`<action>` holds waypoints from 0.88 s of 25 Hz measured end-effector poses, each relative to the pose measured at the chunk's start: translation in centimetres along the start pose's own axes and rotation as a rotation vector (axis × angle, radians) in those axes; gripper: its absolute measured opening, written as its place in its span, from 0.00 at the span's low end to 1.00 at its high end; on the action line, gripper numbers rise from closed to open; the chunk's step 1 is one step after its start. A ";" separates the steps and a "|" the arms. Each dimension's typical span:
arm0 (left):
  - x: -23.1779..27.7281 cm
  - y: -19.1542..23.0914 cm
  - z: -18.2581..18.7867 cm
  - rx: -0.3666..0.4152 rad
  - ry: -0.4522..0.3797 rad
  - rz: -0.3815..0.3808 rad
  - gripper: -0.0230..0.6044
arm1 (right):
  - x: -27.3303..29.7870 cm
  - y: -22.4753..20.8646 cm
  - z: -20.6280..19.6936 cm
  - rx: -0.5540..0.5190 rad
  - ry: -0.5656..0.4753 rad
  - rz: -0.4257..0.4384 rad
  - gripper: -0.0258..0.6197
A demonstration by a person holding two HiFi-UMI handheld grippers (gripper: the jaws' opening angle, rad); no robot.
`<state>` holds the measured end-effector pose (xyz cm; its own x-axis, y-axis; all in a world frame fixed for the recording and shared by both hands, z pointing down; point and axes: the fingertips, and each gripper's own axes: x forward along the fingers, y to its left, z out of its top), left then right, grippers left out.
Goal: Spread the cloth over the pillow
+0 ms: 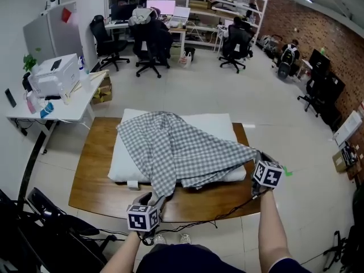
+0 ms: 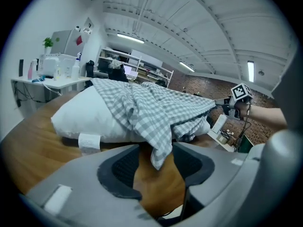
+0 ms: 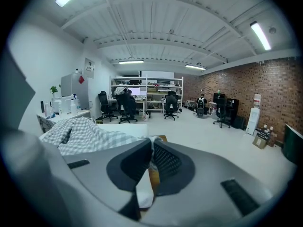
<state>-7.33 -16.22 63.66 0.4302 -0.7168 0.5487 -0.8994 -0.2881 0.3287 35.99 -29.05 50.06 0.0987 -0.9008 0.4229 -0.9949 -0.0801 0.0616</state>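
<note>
Your left gripper point(image 2: 156, 161) has its jaws wide apart, and a hanging corner of the checked cloth point(image 1: 176, 145) dangles loose between them, unpinched. Your right gripper point(image 3: 150, 162) has its jaws clamped on the cloth's other near edge, drawn out past the pillow's right end. The cloth lies rumpled across the middle of the white pillow point(image 1: 121, 159), leaving the left side and far right corner bare. The pillow rests on a wooden table point(image 1: 92, 182). Beyond it are office chairs point(image 1: 151, 45) on a pale floor.
</note>
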 end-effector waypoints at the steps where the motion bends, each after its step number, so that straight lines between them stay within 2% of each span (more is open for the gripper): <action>1: 0.5 0.0 -0.1 -0.009 0.001 0.001 0.46 | 0.0 0.1 0.1 -0.003 -0.001 0.001 0.09; 2: 1.1 0.1 -0.2 -0.018 0.005 0.006 0.48 | 0.0 0.1 0.1 -0.004 -0.001 0.001 0.09; 5: 2.9 0.0 -0.7 -0.029 0.033 0.012 0.48 | -0.2 0.0 -0.2 -0.001 0.003 -0.006 0.09; 7: 3.7 0.2 -1.0 -0.012 0.057 0.023 0.42 | -0.4 0.2 -0.1 -0.006 0.002 -0.006 0.09; 8: 3.9 0.5 -1.0 -0.005 0.064 0.030 0.35 | -0.6 0.2 0.0 -0.008 0.000 -0.005 0.09; 10: 3.7 1.3 -0.6 -0.006 0.054 0.039 0.06 | -0.7 0.1 0.0 -0.005 -0.001 -0.009 0.09; 13: 1.4 3.5 2.1 -0.062 -0.046 0.037 0.06 | -1.0 -0.2 0.1 0.000 -0.008 -0.017 0.09; 16: -2.3 7.2 6.7 -0.091 -0.183 0.086 0.06 | -1.3 -0.9 0.3 0.020 -0.013 -0.034 0.09; 19: -5.7 10.8 11.2 -0.059 -0.279 0.149 0.06 | -1.8 -1.4 0.9 0.034 -0.034 -0.039 0.09; 22: -8.1 12.5 15.7 0.006 -0.347 0.174 0.06 | -2.1 -1.6 2.3 0.026 -0.070 -0.026 0.09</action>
<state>-23.30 -23.98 51.25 0.2198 -0.9273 0.3032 -0.9576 -0.1457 0.2486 37.29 -28.00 46.94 0.1238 -0.9258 0.3573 -0.9923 -0.1142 0.0478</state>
